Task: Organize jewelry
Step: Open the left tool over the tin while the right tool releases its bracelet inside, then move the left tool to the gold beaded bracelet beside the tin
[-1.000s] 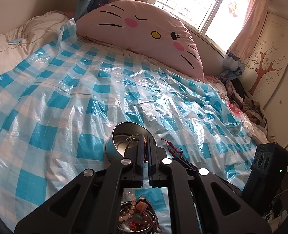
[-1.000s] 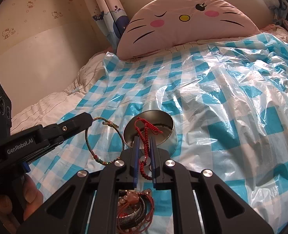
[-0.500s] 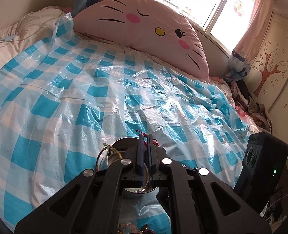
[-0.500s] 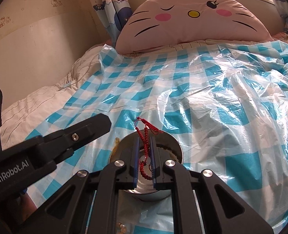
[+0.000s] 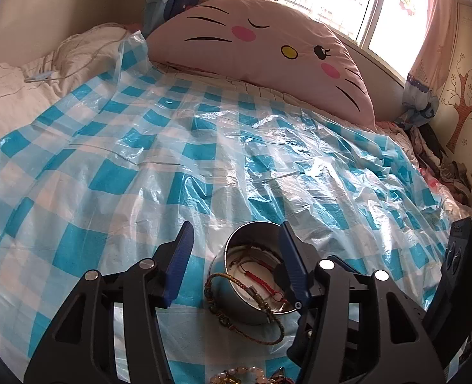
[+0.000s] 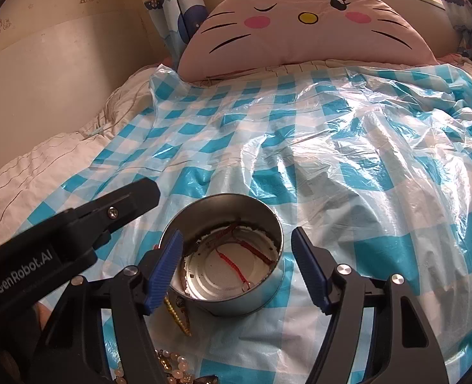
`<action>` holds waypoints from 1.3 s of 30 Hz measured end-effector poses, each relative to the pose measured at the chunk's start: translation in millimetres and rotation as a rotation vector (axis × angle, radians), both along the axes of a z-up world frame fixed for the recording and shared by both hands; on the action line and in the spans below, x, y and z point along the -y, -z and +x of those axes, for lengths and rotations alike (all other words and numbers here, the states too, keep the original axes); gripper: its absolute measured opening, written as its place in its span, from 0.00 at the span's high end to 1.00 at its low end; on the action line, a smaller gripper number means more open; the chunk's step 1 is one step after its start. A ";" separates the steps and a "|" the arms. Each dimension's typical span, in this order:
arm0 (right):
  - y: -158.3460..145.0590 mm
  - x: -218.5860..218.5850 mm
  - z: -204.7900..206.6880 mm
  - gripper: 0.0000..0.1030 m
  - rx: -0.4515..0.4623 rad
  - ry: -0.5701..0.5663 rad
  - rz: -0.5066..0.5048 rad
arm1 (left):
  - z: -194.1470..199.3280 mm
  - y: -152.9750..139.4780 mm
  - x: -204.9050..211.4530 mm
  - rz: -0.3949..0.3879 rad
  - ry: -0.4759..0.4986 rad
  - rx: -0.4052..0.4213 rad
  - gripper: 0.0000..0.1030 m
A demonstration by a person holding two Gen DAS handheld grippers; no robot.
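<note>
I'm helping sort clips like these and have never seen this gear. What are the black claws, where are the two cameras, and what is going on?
No robot: a person holds one two-fingered tool in each hand, with a camera on each looking along its fingers. The left gripper and right gripper have both just been opening, and nothing is pinched now. Between them a round metal tin stands on a blue checked plastic sheet over a bed. A red cord bracelet lies inside it; a braided bracelet hangs over its rim. More beads wait nearby.

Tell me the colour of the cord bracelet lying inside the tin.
Red. The bracelet lies on the tin floor, clearest in the right wrist view.
</note>
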State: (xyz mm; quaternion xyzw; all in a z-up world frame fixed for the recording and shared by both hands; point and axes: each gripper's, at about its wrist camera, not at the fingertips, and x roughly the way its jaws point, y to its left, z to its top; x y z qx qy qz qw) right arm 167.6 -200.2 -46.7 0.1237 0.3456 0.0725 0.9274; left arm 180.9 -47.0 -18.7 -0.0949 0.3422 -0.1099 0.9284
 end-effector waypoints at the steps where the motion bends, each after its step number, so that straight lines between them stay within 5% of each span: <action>1: -1.1 2.3 -2.9 0.34 -0.003 0.008 0.001 | -3.1 -1.3 -0.9 0.017 -0.008 0.006 0.39; 6: -5.1 13.4 -23.9 0.31 -0.024 0.056 0.022 | -18.3 -7.6 -13.8 0.088 -0.055 0.019 0.20; 10: 0.7 10.2 -44.1 0.28 -0.075 0.051 -0.016 | -28.5 2.1 -41.7 0.089 -0.141 -0.053 0.20; 14: 4.0 6.8 -50.7 0.28 -0.095 0.054 -0.042 | -29.8 14.0 -46.0 0.106 -0.119 -0.110 0.20; 25: 15.6 19.3 -45.1 0.28 -0.133 0.074 -0.022 | -11.0 18.5 11.6 0.187 0.220 0.001 0.20; 31: 18.8 24.9 -42.0 0.28 -0.144 0.072 0.011 | 6.4 29.0 14.9 0.156 0.318 -0.058 0.20; 39: 20.3 29.7 -41.6 0.27 -0.150 0.086 0.031 | 1.5 38.2 6.9 0.119 0.374 -0.190 0.66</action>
